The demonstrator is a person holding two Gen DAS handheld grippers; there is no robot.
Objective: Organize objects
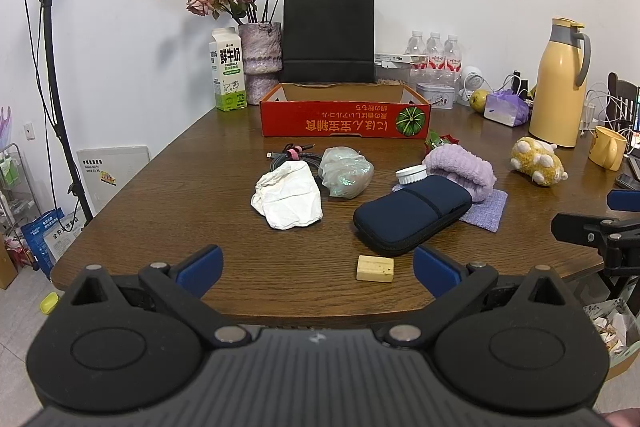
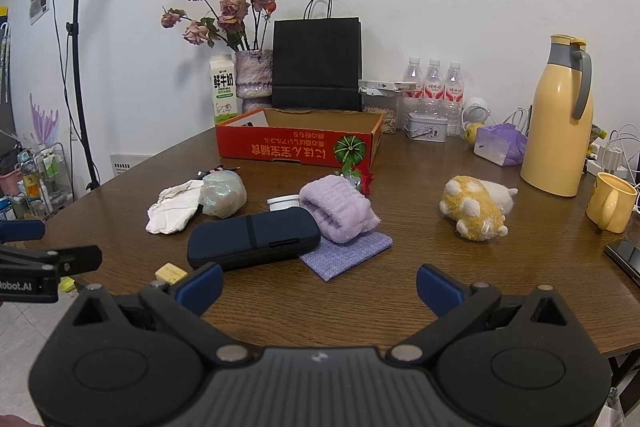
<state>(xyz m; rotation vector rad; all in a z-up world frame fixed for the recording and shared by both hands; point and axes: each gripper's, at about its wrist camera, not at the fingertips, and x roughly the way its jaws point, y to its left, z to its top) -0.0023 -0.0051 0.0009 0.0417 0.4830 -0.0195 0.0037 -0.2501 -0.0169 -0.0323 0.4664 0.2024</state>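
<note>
Two wrist views over a round wooden worktop point(image 1: 240, 267). The left gripper point(image 1: 318, 273) hangs above the near edge with its blue pads spread wide and nothing between them. A yellow block point(image 1: 375, 268) lies on the wood just ahead of it, between the lines of the two fingers and nearer the right one. Beyond the block rests a navy case point(image 1: 412, 213), its far end overlapping a lilac mat point(image 1: 486, 213). A purple towel point(image 1: 460, 173) sits on that mat, with a white lid point(image 1: 412, 174) just beside it. Left of the case lie a crumpled white cloth point(image 1: 288, 201) and a clear bag point(image 1: 346, 173), touching each other; a coiled cable point(image 1: 292, 155) lies behind them. A red box point(image 1: 344, 121), open at the top, stands farther back, well apart from the gripper.

The right gripper point(image 2: 320, 289) is likewise spread wide and empty, above the near edge. The case point(image 2: 254, 237) and mat point(image 2: 346, 253) lie just ahead of its left finger; the block point(image 2: 171, 273) lies left of that finger. A plush toy point(image 2: 476, 211) lies ahead to the right, near a yellow mug point(image 2: 612, 203) and a flask point(image 2: 560, 119). The box point(image 2: 296, 143) stands behind the towel point(image 2: 338, 213).
</note>
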